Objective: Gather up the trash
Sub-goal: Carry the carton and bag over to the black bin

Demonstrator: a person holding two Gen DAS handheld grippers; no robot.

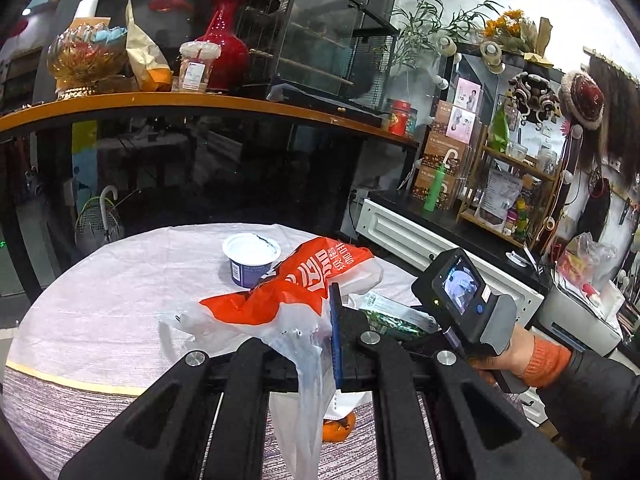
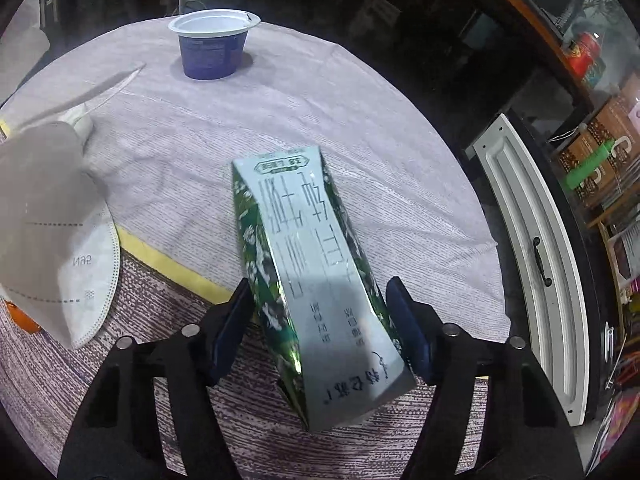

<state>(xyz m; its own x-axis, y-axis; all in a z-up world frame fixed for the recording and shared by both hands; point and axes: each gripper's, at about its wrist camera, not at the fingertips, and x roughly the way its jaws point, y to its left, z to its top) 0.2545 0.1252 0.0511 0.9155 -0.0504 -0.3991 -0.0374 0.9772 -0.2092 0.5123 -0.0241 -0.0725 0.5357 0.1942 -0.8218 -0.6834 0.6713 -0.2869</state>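
Orange-and-clear plastic was pinched between the pads of the left tongs [image 1: 334, 344]: the bag [image 1: 304, 300] was held up by its rim, its printed body draped over the middle of the desk [image 1: 100, 300] and its loose end hanging down past the near edge. A green-and-silver carton [image 2: 316, 280] was gripped across its width by the right tongs [image 2: 320, 320], both pads pressed against its sides, and it was carried tilted above the near part of the desk, just beside the bag.

The step in hand was judged to be the bagging of the carton. For the next move, the bag's mouth would have to be found and kept open enough, and the carton turned end-first toward it; whether the mouth was open could not be told from either view.

A white-rimmed blue cup [image 2: 214, 44] was left standing toward the far edge, and a white face mask [image 2: 68, 264] was seen at the left near edge, so further pieces remained to be collected.

The right hand [image 1: 504, 356] was wrapped round its handle at the desk's right edge, the tongs pointed inward toward the bag; the left tongs were held low at the near edge, aimed across the desk.
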